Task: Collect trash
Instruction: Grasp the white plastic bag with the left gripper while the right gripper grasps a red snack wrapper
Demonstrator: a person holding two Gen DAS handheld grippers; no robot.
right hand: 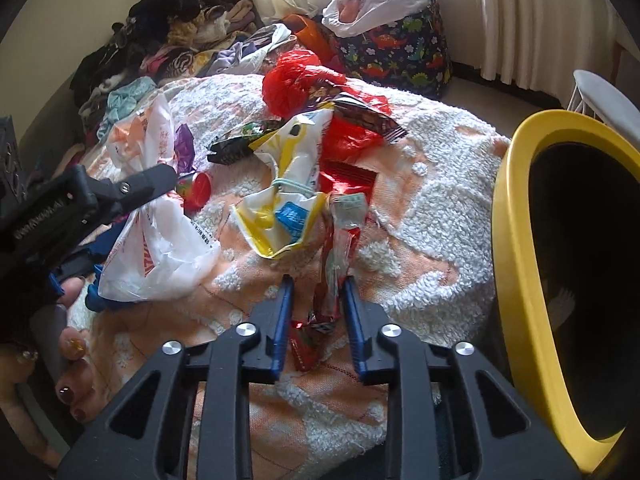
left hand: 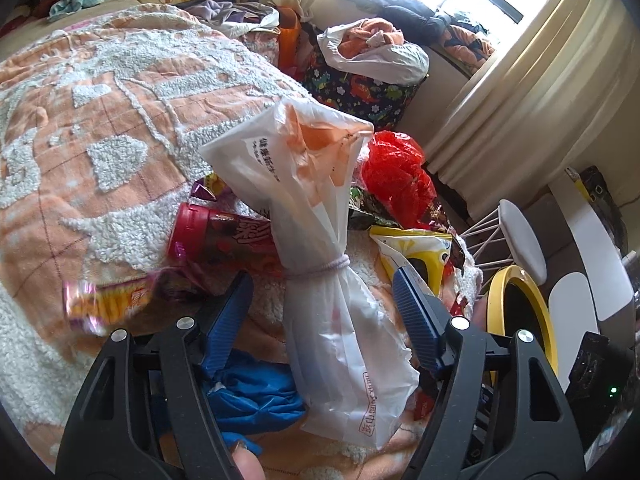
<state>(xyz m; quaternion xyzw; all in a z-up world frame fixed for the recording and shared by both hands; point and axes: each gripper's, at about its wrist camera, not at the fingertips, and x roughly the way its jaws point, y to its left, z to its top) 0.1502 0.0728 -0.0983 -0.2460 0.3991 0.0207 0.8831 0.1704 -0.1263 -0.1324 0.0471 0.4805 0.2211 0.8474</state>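
Your left gripper (left hand: 322, 280): blue-padded jaws set wide on either side of a white plastic bag (left hand: 320, 248), which is tied round its middle with a pale elastic band (left hand: 320, 268). The pads stand apart from the bag on both sides, so nothing is clamped.

Your right gripper (right hand: 316, 292): jaws drawn in narrow around a long red-and-clear wrapper (right hand: 334, 264) lying on the blanket. The wrapper sits between the pads; whether they press on it, you cannot tell.

Bedding: orange-and-white tufted blanket (left hand: 100, 128), covering the bed and bearing all the litter.

Litter on the blanket, left wrist view: red-lidded snack canister (left hand: 216, 236) lying on its side just behind the tied bag; orange-and-purple snack packet (left hand: 108, 304), blurred, to its left; blue crumpled item (left hand: 252, 396) beneath your left jaw; red plastic bag (left hand: 396, 172) behind; yellow-and-white snack bag (left hand: 420, 248) beside the right jaw.

Litter, right wrist view: the yellow-and-white snack bag lies just beyond the wrapper, foil packets above it.

Receptacle: yellow-rimmed bin (right hand: 560, 272), dark inside, at the bed's right edge, near your right gripper.

Background: dinosaur-print bag (right hand: 400, 56) holding a white sack of clothes; a clothes pile (right hand: 168, 32) along the wall; curtains (right hand: 532, 16).
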